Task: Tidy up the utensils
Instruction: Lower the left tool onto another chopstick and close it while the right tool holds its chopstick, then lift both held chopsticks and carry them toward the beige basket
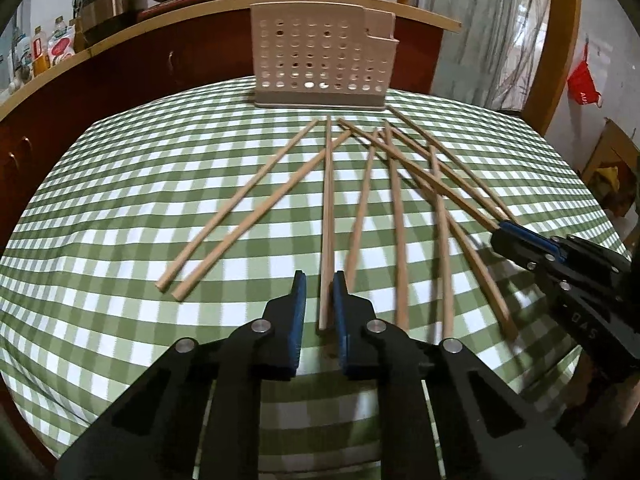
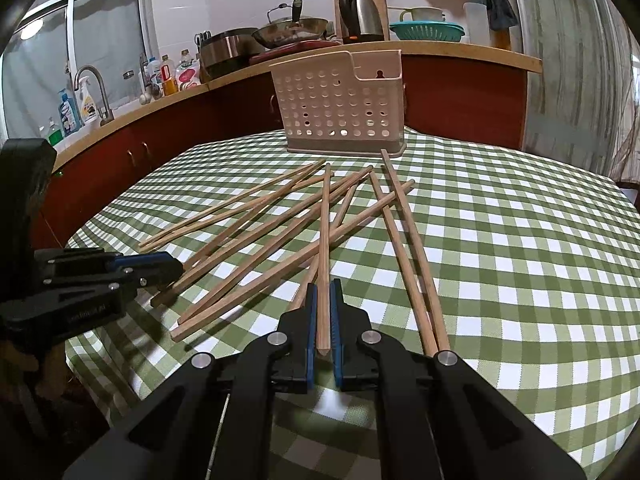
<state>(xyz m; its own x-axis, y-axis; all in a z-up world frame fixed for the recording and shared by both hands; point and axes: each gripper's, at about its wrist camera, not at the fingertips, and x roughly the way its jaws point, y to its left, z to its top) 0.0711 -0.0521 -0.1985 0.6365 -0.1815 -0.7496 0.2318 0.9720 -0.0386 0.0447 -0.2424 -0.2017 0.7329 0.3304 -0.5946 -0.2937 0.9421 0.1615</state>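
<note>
- The left gripper (image 1: 320, 280) stood at the table's (image 1: 100, 208) near edge, its jaws narrow with one chopstick (image 1: 327, 216) between them, touching the right pad.
- The right gripper (image 2: 323, 286) was clamped on another chopstick (image 2: 325, 248).
- Loose chopsticks (image 1: 256, 200) fanned across mid-table.
- The perforated holder (image 1: 320, 60) stood upright at the far edge.

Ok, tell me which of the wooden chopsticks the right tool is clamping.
The long wooden chopstick running straight up the middle toward the beige perforated plastic holder. Its near end sits between the right tool pads and is raised; the others lie flat on the green checked tablecloth.
</note>
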